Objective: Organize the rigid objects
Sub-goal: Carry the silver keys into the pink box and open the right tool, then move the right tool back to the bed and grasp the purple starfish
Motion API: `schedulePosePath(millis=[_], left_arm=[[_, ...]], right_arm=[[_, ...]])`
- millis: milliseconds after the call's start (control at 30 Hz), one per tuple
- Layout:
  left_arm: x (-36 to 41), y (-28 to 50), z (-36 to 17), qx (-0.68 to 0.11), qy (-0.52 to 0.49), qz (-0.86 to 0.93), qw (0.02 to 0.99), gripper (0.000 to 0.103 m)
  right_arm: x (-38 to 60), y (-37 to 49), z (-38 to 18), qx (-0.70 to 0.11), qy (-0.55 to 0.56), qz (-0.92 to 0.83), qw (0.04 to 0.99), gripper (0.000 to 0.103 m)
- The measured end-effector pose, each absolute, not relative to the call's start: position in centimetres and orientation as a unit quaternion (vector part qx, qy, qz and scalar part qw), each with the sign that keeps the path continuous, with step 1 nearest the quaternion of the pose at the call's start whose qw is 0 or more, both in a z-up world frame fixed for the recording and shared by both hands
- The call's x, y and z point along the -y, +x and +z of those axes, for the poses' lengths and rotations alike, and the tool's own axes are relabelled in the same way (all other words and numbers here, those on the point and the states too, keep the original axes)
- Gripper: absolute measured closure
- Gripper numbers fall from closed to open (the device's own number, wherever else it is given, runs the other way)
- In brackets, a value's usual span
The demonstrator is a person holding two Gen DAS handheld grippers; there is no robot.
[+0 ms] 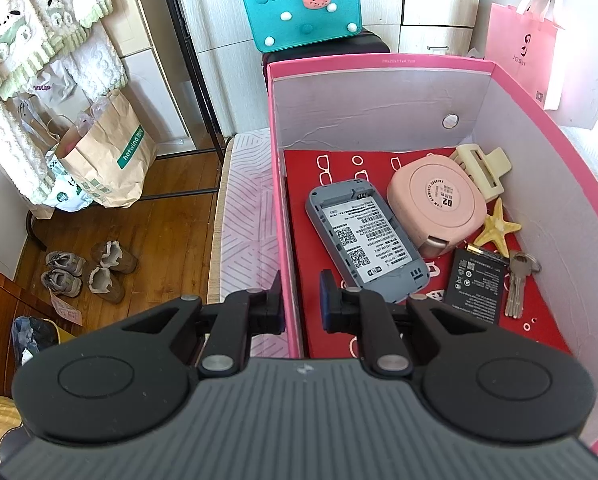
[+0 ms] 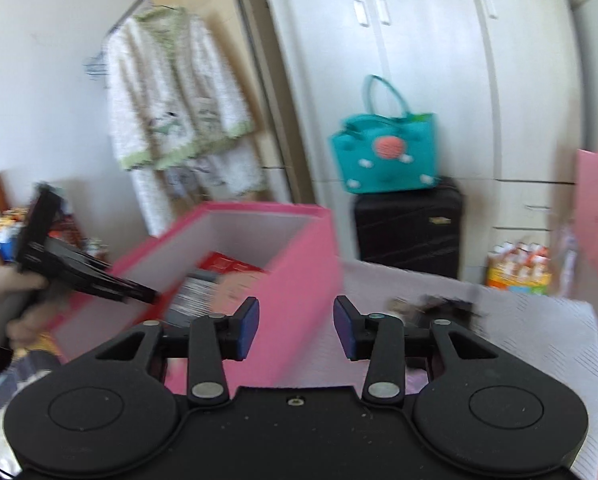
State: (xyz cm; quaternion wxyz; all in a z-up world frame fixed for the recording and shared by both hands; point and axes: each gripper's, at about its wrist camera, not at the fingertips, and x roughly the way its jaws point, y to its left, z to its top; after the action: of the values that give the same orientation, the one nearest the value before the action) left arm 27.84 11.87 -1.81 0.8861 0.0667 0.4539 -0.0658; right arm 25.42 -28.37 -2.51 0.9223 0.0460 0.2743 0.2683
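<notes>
Centre-right, the pink box (image 1: 379,65) holds one router (image 1: 365,240), one battery (image 1: 477,286), one starfish (image 1: 499,229); left gripper (image 1: 301,300) straddles its wall, slightly open, right gripper (image 2: 297,328) wide open, empty.

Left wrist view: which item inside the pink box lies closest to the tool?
The grey device lying label-up; its near end almost reaches the left tool, while the others sit farther right.

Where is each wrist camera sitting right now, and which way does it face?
Left wrist: on the left claw, looking down into the pink box, its wall between the claw's fingers.
Right wrist: on the open, empty right claw, facing the wardrobe; blurred. The gloved left hand shows.
Shared: pink box, teal bag, black suitcase.
</notes>
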Motion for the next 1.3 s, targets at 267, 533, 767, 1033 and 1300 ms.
schedulePosePath(millis=[267, 533, 767, 1033, 1300], left_arm=[[-11.8, 27.8, -1.9, -0.454, 0.063, -0.066, 0.886, 0.09], [-11.6, 27.8, -1.8, -0.454, 0.073, -0.065, 0.886, 0.09], [-11.8, 27.7, -1.7, -0.453, 0.065, -0.067, 0.887, 0.09], [-11.8, 27.8, -1.7, -0.453, 0.063, -0.067, 0.887, 0.09], [-11.9, 27.8, -1.7, -0.452, 0.062, -0.067, 0.887, 0.09]], right_arm=[[29.0, 27.6, -7.2, -0.349, -0.02, 0.241, 0.905, 0.053], [28.3, 29.9, -10.2, -0.364, -0.011, 0.209, 0.908, 0.051], [26.3, 29.8, -11.3, -0.333, -0.038, 0.179, 0.925, 0.042], [26.5, 29.2, -10.9, -0.336, -0.03, 0.179, 0.924, 0.053], [26.5, 28.0, -10.1, -0.341, -0.029, 0.193, 0.92, 0.059]])
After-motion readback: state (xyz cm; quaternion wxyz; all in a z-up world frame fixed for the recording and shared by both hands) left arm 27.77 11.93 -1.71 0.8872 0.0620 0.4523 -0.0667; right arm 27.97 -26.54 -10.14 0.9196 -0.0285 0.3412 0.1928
